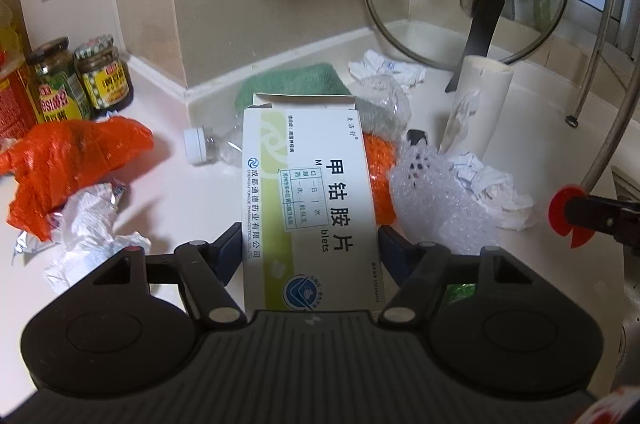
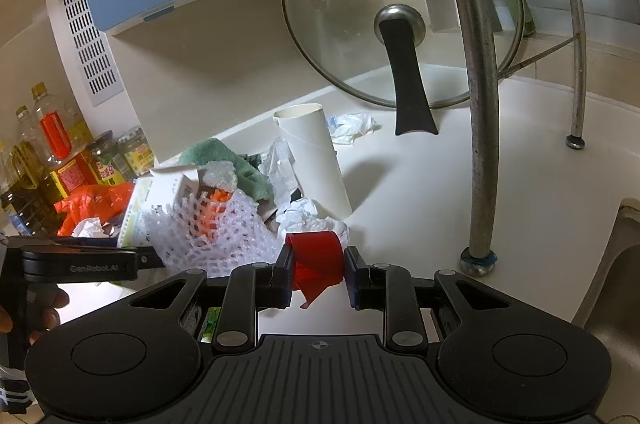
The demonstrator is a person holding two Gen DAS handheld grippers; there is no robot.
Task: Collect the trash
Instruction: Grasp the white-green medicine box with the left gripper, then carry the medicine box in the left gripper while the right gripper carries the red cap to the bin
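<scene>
I am working at a pale kitchen counter strewn with rubbish, and the collecting looks barely begun. My left gripper has a white and green medicine box between its jaws; the pads sit at the box's two long sides, apparently pressing on it, though I cannot be sure it is firmly gripped. My right gripper is closed on a scrap of red plastic, pinched between both pads. Everything else lies loose on the counter: an orange bag at the left, crumpled white wrappers near it, a crushed clear bottle with a white cap behind the box, white foam netting, crumpled paper to the right, and a cardboard tube standing farther back. No bin or bag for the rubbish shows in either view, so I judge nearly all of the job remains.
</scene>
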